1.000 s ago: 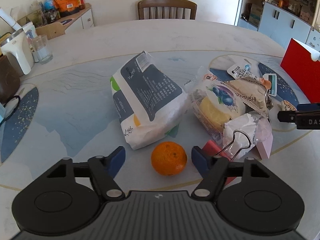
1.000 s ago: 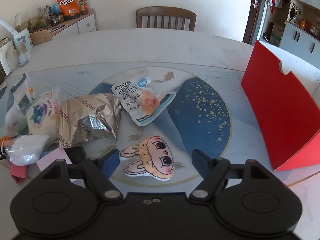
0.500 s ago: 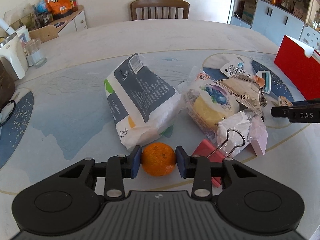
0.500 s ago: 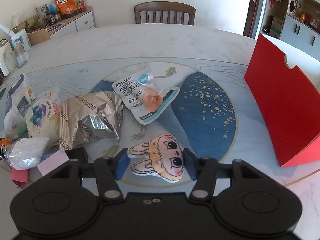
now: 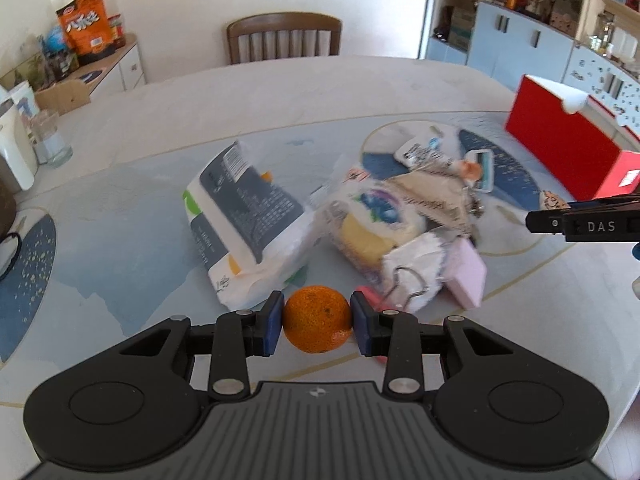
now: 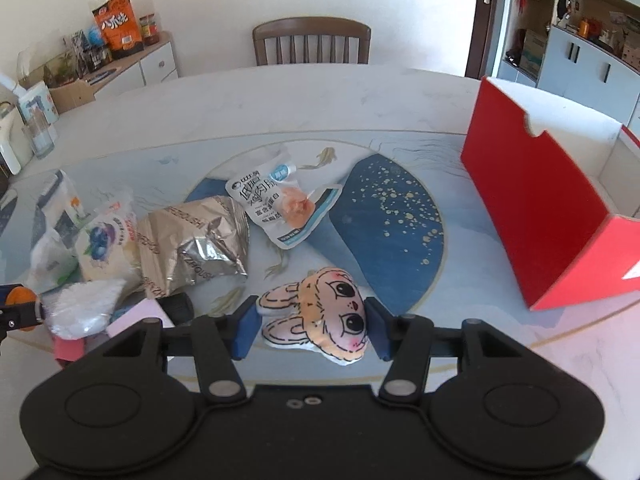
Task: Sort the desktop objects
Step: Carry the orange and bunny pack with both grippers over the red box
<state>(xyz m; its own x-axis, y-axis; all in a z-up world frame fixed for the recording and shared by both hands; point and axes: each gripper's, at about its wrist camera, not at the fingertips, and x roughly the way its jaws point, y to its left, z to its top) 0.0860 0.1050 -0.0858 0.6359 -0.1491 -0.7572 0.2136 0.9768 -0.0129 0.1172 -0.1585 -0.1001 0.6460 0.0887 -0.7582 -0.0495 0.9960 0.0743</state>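
My left gripper [image 5: 317,322] is shut on a small orange [image 5: 317,319] and holds it just above the table, in front of a white and grey bag [image 5: 246,220]. My right gripper [image 6: 312,326] is shut on a flat rabbit-face plush [image 6: 320,314], tilted and lifted off the table. A red open box [image 6: 536,216] stands to the right. Between the grippers lie a blueberry snack bag [image 5: 374,220], a silver snack bag [image 6: 196,244], a white food pouch [image 6: 276,204], a pink pad [image 5: 466,276] and a binder clip [image 5: 408,284].
A wooden chair [image 5: 284,38] stands at the table's far side. A white kettle [image 5: 12,152] and a glass [image 5: 50,140] stand at the far left. A sideboard with an orange bag [image 5: 84,24] is behind them. Cupboards [image 5: 520,40] line the right wall.
Both grippers closed from open: the left onto the orange, the right onto the rabbit plush. Both have risen a little with their objects, and the plush has tilted.
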